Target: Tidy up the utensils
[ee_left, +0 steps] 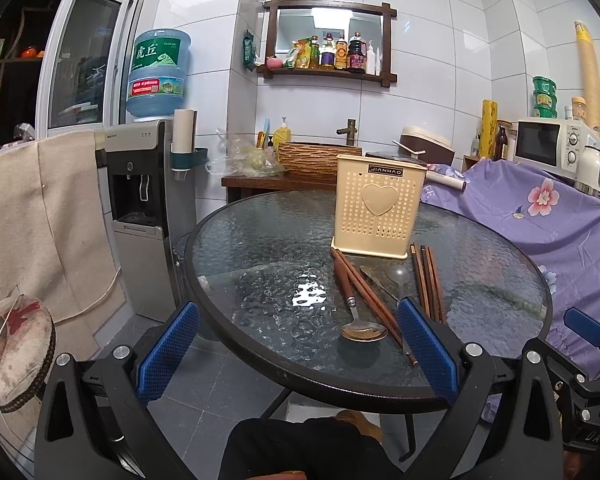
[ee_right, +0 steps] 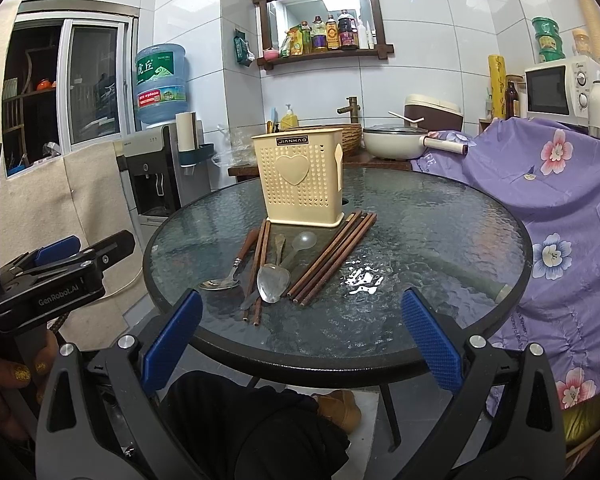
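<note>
Right wrist view: nothing is yet sorted; chopsticks and spoons lie mid-frame on the tabletop before the holder; both grippers' fingers are spread, empty.

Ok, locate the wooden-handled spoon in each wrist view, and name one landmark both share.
Left wrist: wooden-handled spoon lies centre-right, bowl nearest the camera, left of the right blue pad.
Right wrist: wooden-handled spoon lies centre-left, leftmost of the utensils.
Shared landmark: the beige utensil holder behind it.
</note>
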